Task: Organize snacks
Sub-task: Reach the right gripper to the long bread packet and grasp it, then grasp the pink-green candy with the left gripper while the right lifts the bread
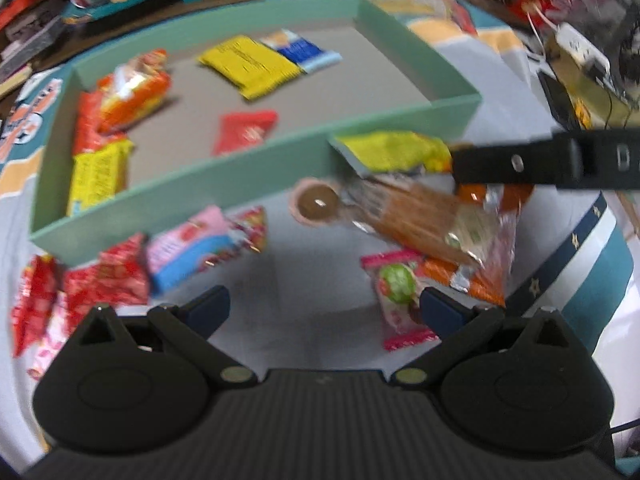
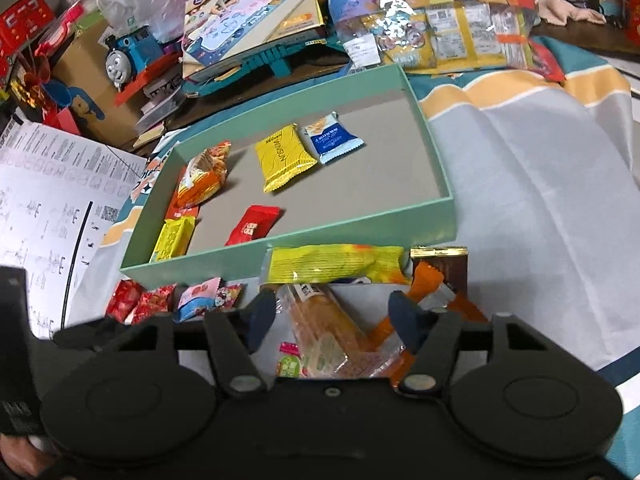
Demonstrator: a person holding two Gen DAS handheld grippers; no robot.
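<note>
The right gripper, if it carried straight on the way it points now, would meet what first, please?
Most likely the clear-wrapped biscuit pack lying between the open right gripper's fingers, with the yellow packet and green tray beyond it; depth is hard to judge.

l gripper (image 1: 324, 312) jaws wide apart, nothing btwn. r gripper (image 2: 334, 320) jaws also spread, angled downward, nothing clamped.
</note>
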